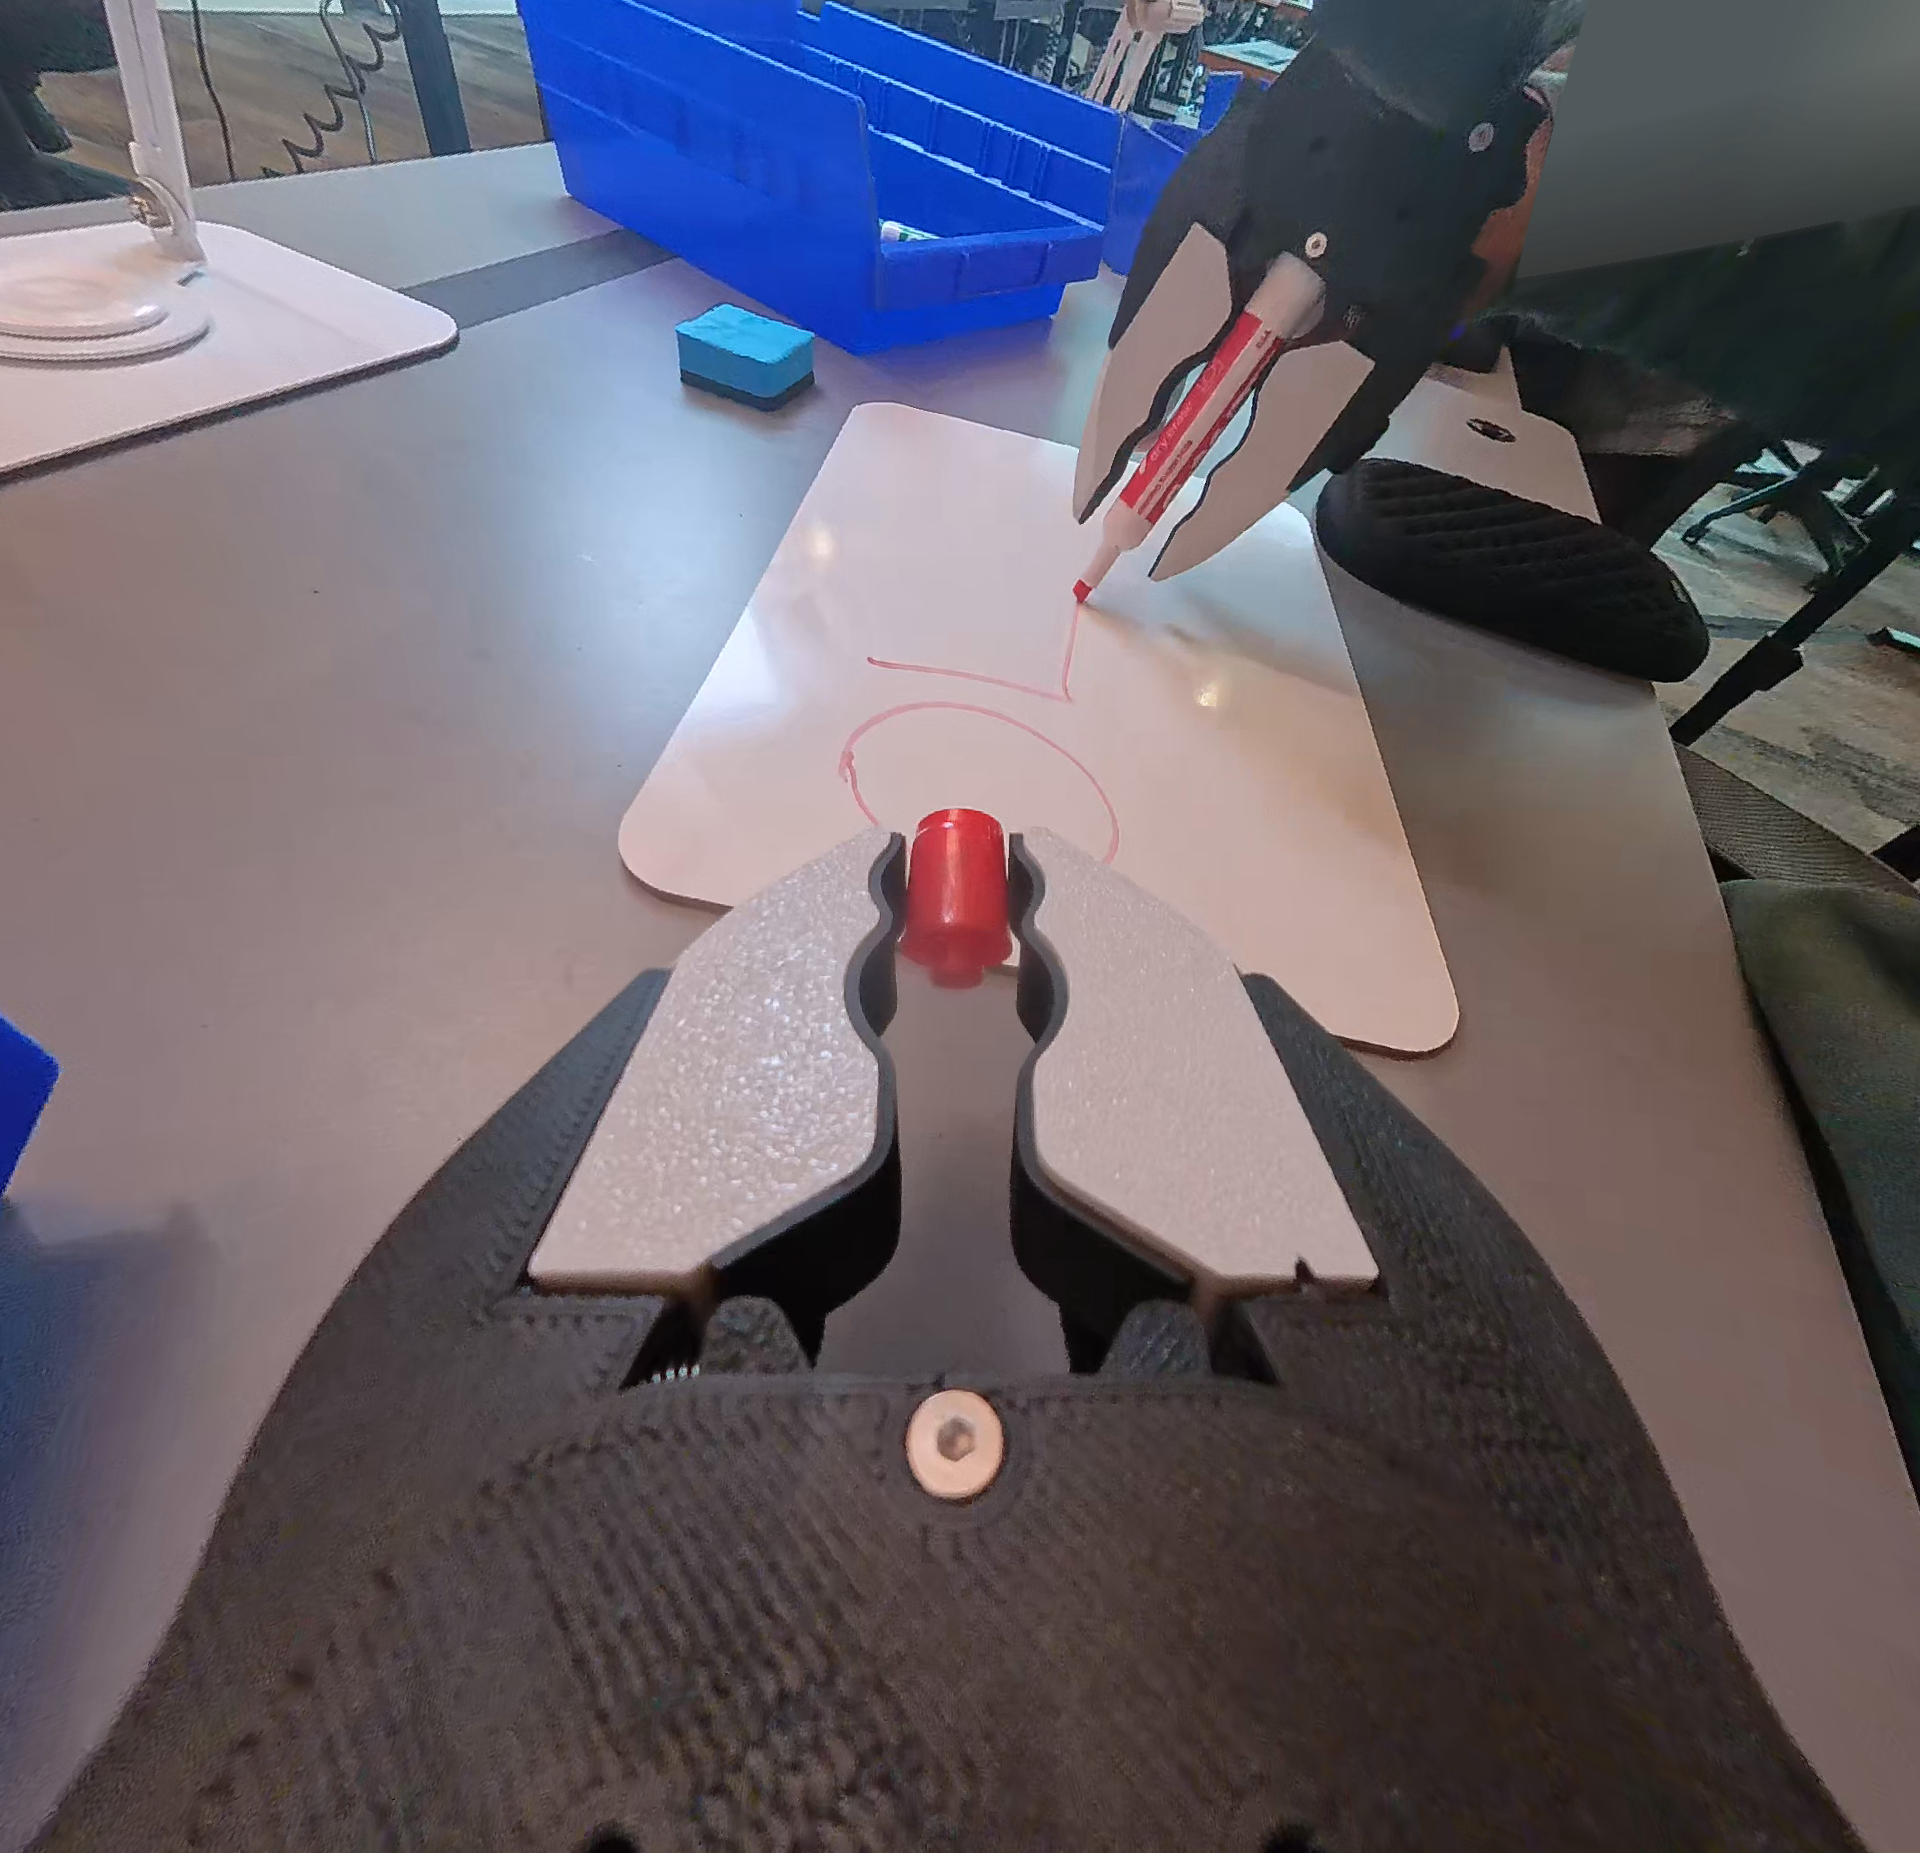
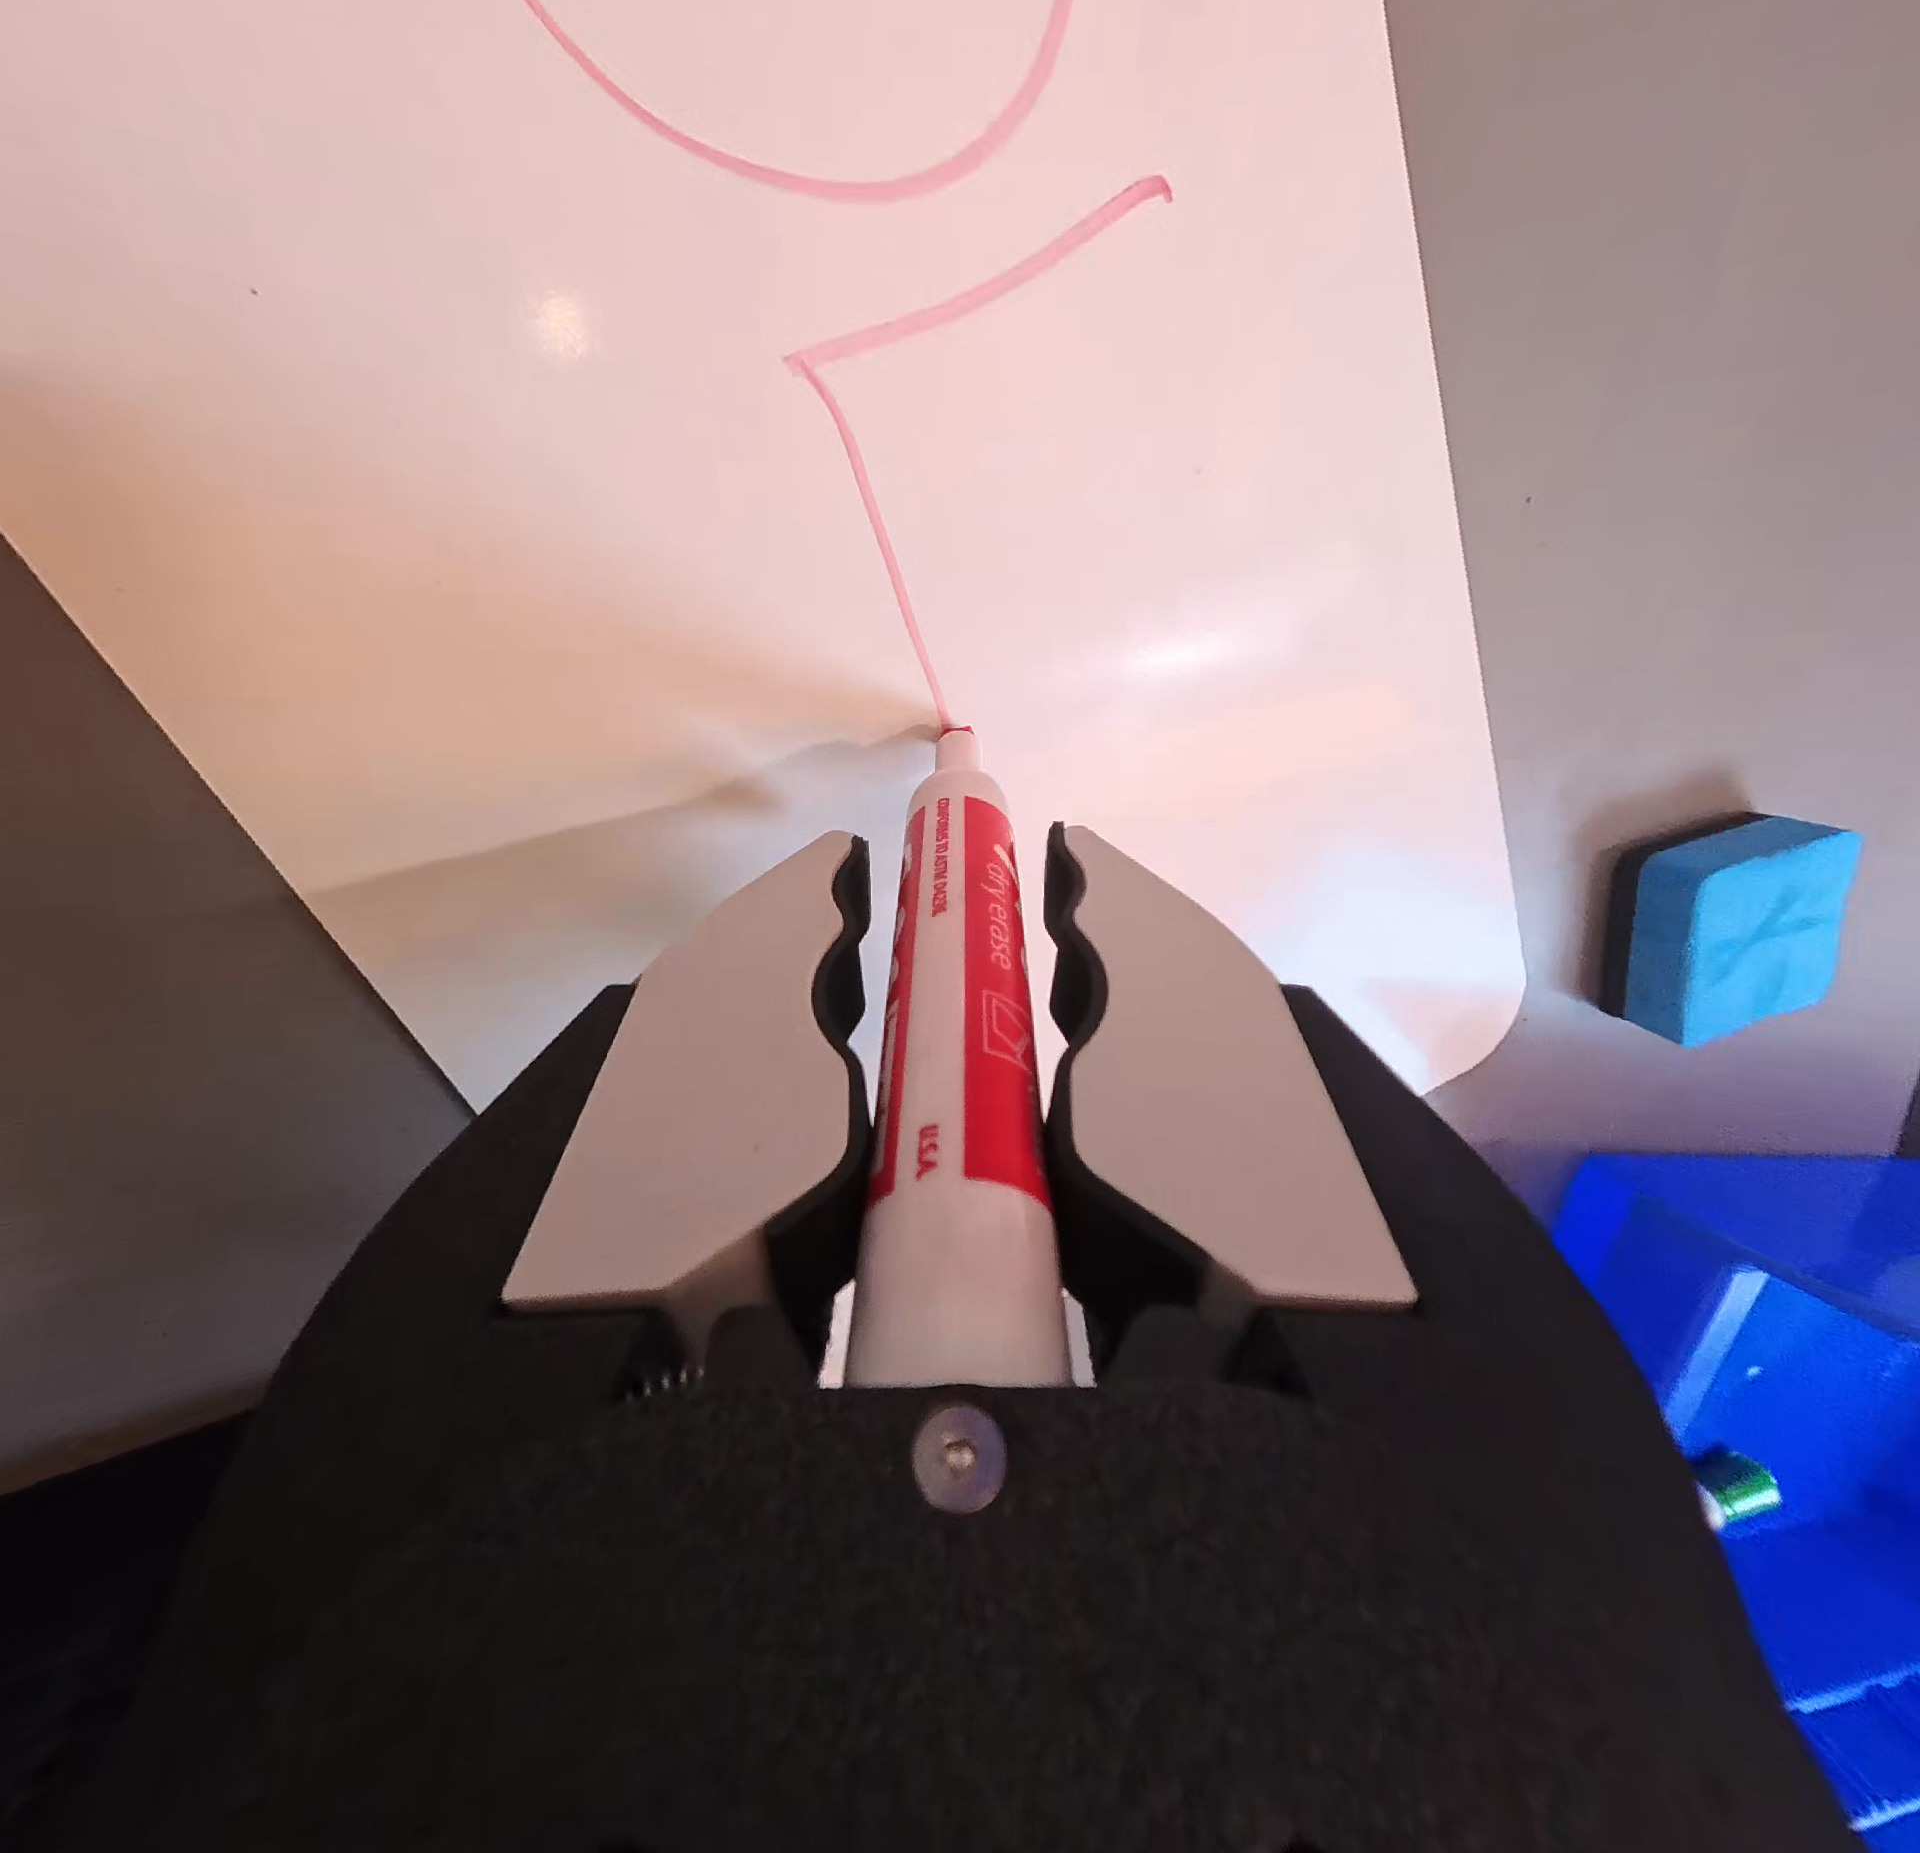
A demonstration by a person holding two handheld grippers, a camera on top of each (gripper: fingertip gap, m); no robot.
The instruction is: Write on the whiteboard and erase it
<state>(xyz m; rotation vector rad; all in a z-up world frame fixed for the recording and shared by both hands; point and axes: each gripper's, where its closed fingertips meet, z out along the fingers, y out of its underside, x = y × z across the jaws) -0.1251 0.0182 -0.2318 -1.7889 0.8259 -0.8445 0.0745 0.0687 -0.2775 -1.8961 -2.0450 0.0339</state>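
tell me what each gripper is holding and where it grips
Right gripper clamps the red dry-erase marker around its barrel, tip on the whiteboard. Left gripper pinches the red marker cap by its sides.

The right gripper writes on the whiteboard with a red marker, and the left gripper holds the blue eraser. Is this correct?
Not quite. The left gripper holds the red cap, not the eraser, which lies on the table beside the whiteboard; the left wrist view shows this. The rest is right.
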